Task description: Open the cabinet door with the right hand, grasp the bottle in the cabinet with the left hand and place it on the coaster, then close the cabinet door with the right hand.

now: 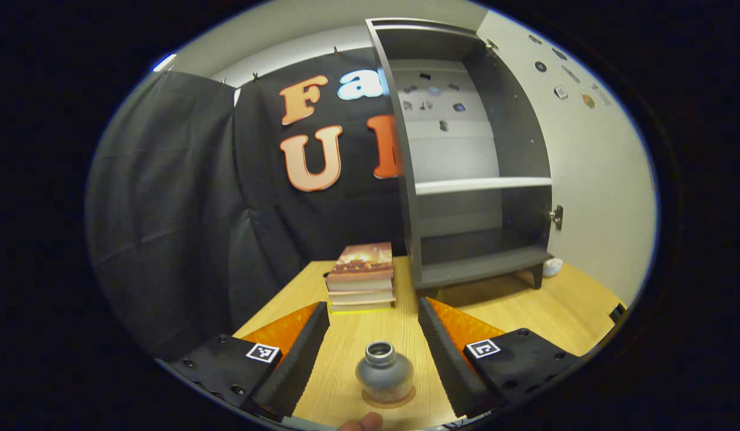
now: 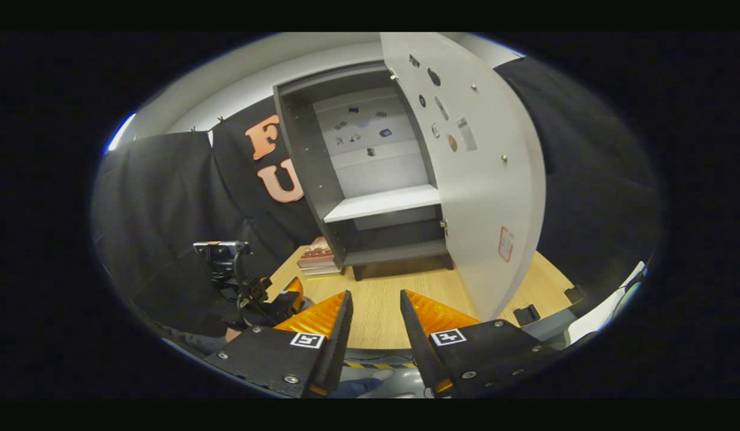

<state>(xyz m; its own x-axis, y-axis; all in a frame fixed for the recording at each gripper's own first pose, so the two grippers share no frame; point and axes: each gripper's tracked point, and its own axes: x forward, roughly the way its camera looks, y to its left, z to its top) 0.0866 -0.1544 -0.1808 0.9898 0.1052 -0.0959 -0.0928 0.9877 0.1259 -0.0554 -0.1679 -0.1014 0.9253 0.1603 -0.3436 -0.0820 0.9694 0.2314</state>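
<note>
A small grey bottle (image 1: 384, 371) with a metal neck stands upright on a round brown coaster (image 1: 389, 397) near the table's front edge. My left gripper (image 1: 374, 318) is open, its fingers (image 1: 307, 344) spread wide on either side of the bottle and clear of it. The dark grey cabinet (image 1: 465, 179) stands at the back of the table with bare shelves. Its white door (image 2: 477, 179) is swung wide open. My right gripper (image 2: 375, 305) is open and holds nothing, in front of the table, facing the cabinet (image 2: 370, 179) just left of the door's edge.
A stack of books (image 1: 362, 276) lies left of the cabinet on the wooden table (image 1: 525, 311). The other gripper with its mounted device (image 2: 238, 281) shows at the left of the right gripper view. A fingertip (image 1: 362, 422) shows at the bottom of the left gripper view.
</note>
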